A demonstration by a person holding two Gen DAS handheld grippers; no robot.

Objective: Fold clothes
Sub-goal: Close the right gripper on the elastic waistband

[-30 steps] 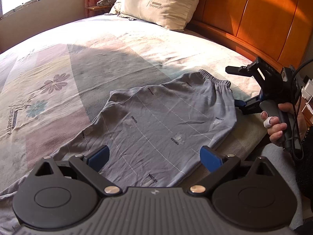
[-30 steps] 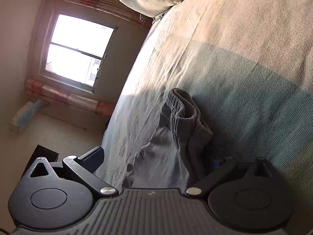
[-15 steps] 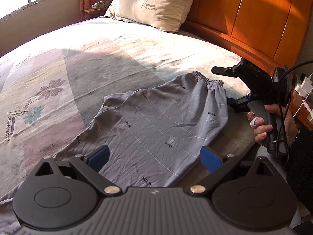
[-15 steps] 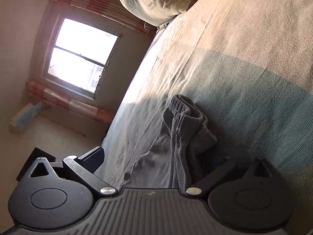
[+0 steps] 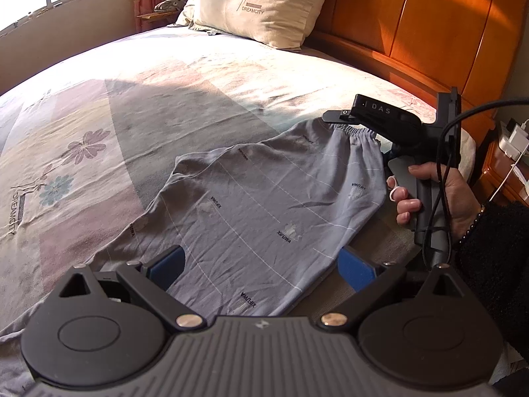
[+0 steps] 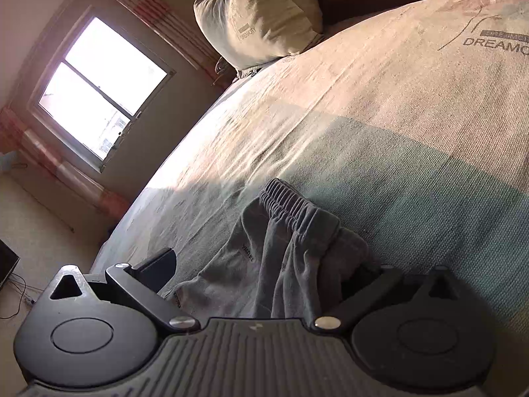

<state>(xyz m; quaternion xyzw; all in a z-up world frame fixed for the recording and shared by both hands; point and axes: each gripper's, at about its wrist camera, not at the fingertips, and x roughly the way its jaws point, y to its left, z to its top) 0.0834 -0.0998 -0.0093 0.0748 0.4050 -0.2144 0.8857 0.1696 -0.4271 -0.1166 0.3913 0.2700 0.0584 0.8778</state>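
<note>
Grey printed pants (image 5: 264,218) lie spread on the bed, waistband (image 5: 357,132) at the far right; in the right wrist view the waistband (image 6: 291,208) is bunched. My left gripper (image 5: 261,268) is open just above the lower part of the pants, blue pads on either side of the cloth. My right gripper (image 6: 264,264) is open with the waistband end of the pants between its fingers; its right finger is partly hidden by cloth. In the left wrist view its body (image 5: 396,125) sits at the waistband, held by a hand (image 5: 433,195).
The bed (image 5: 115,125) has a patterned sheet. A pillow (image 5: 261,3) leans on the orange wooden headboard (image 5: 429,23). A nightstand with chargers (image 5: 509,152) is at the far right. A window (image 6: 99,92) lights the far wall.
The left gripper has drawn nearer to the pants. The right gripper has moved in at the waistband, which has shifted slightly and bunched up. Both stay open.
</note>
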